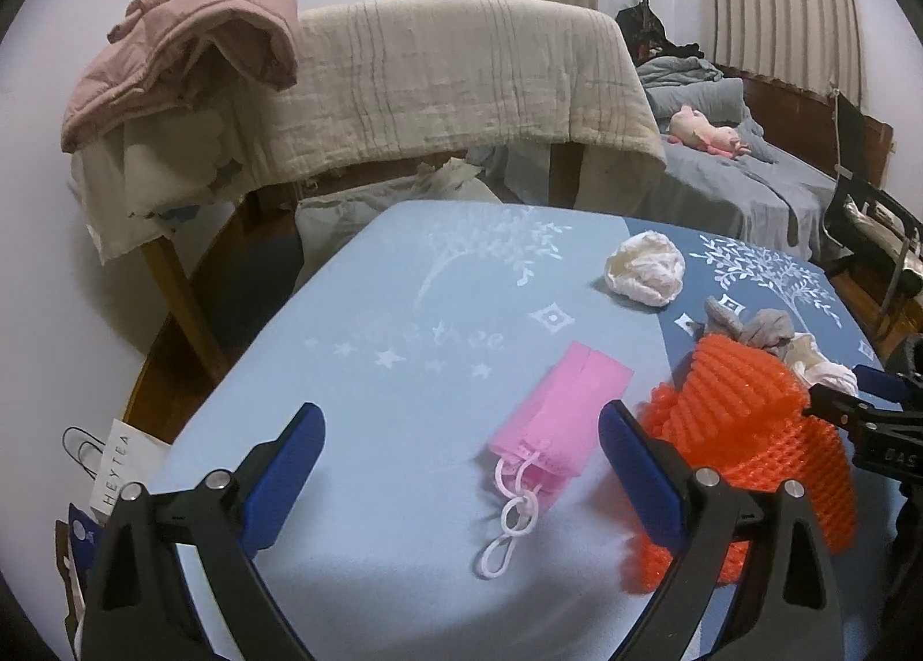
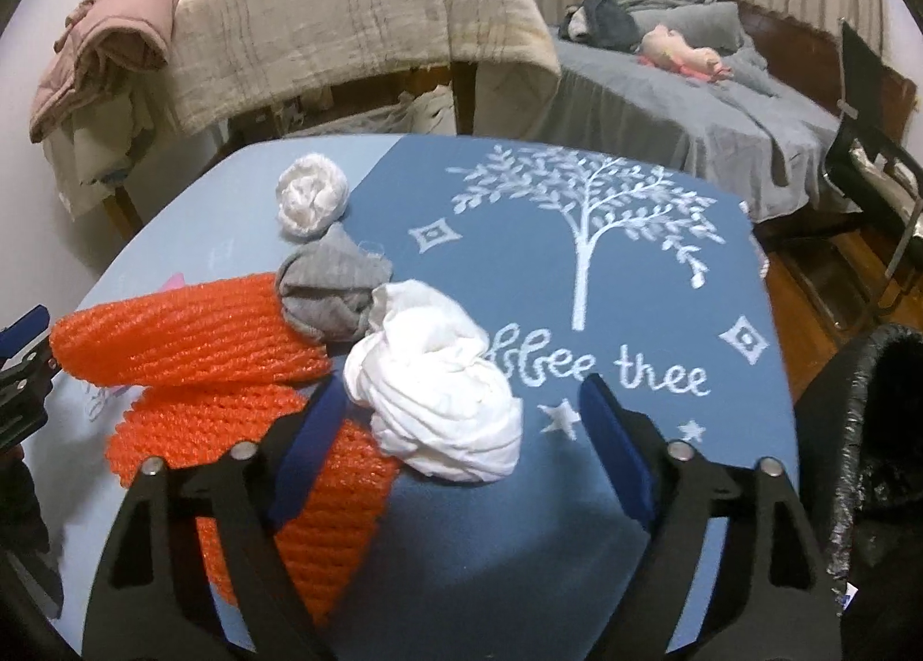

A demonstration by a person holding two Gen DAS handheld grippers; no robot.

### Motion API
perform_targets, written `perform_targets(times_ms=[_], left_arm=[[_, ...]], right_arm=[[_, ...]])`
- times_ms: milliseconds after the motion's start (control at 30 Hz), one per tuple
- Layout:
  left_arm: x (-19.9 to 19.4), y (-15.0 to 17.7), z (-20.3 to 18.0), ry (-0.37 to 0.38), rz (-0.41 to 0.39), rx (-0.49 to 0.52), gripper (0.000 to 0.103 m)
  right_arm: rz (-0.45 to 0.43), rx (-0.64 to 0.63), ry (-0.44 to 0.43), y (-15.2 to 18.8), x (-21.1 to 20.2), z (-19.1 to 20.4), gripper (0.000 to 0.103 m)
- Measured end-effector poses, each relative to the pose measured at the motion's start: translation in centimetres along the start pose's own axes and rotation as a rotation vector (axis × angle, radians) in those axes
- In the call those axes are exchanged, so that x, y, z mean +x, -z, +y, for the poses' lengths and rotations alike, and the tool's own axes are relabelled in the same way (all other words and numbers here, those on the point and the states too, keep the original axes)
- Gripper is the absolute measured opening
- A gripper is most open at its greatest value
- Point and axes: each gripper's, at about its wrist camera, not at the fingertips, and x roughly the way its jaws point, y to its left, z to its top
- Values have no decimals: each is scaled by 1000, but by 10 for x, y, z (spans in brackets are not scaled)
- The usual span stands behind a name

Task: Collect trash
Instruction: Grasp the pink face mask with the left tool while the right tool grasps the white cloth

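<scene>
On the blue tablecloth (image 1: 369, 390) lie a pink drawstring pouch (image 1: 554, 419), an orange foam net (image 1: 750, 419), a grey sock (image 1: 750, 326) and a crumpled white ball (image 1: 646, 269). My left gripper (image 1: 461, 465) is open, with the pouch between its fingers. My right gripper (image 2: 461, 430) is open around a crumpled white cloth (image 2: 444, 401). The orange net (image 2: 196, 349), grey sock (image 2: 329, 286) and white ball (image 2: 311, 194) lie to its left.
A black-lined trash bin (image 2: 865, 430) stands at the table's right edge. A chair draped with a beige blanket (image 1: 450, 84) and a pink jacket (image 1: 190, 55) stands behind the table. A bed (image 2: 721, 101) is at back right. A paper bag (image 1: 115, 470) sits at left.
</scene>
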Motion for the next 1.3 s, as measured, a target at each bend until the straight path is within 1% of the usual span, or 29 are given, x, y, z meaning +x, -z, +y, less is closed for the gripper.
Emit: perform_targets(times_ms=[67,133,233,267,400,467,600,700,800,867,900,933,967,1000,1033,1067,1167,1300], left_arm=[[2,0,0,3,5,-4,94],[4,-1,0,6,11,-7,94],[8,0,0,7,25,-4,94],[9,0,0,8,29,-3,94],[14,1,-1,12,51,0,93],[17,1,-2,19,67,3,90],[27,2,-5,39,117,10,86],[35,3,-7,67,157,14,78],[41,4,-10,106,188,21,62],[43,4,-13,139,198,28,41],[43,5,-14,151,196,35,34],[42,5,-17,162,194,39,25],[41,5,-19,169,189,46,18],[39,5,-20,171,181,49,16],[37,5,-20,174,172,49,11],[35,5,-21,174,166,47,8],[25,3,-18,169,129,27,6],[8,-3,-18,160,93,6,5]], right_arm=[[11,2,-18,0,3,0,70],[22,-4,-40,1,5,2,59],[29,-16,-61,1,6,5,50],[29,-16,-76,2,5,5,46],[14,-1,-84,2,2,3,43],[-2,16,-75,2,-3,0,42],[-22,30,-56,4,-11,-4,42],[-23,31,-51,6,-14,-7,43],[-23,29,-49,10,-18,-7,43],[-23,28,-50,11,-19,-6,43],[-24,29,-51,11,-21,-6,43],[-25,30,-51,11,-21,-6,43],[-26,30,-52,11,-22,-6,43],[-28,31,-54,12,-24,-6,43],[-29,30,-54,12,-25,-6,43],[-32,30,-54,12,-27,-6,43],[-48,28,-54,11,-37,-6,43],[-73,31,-54,8,-51,-9,43]])
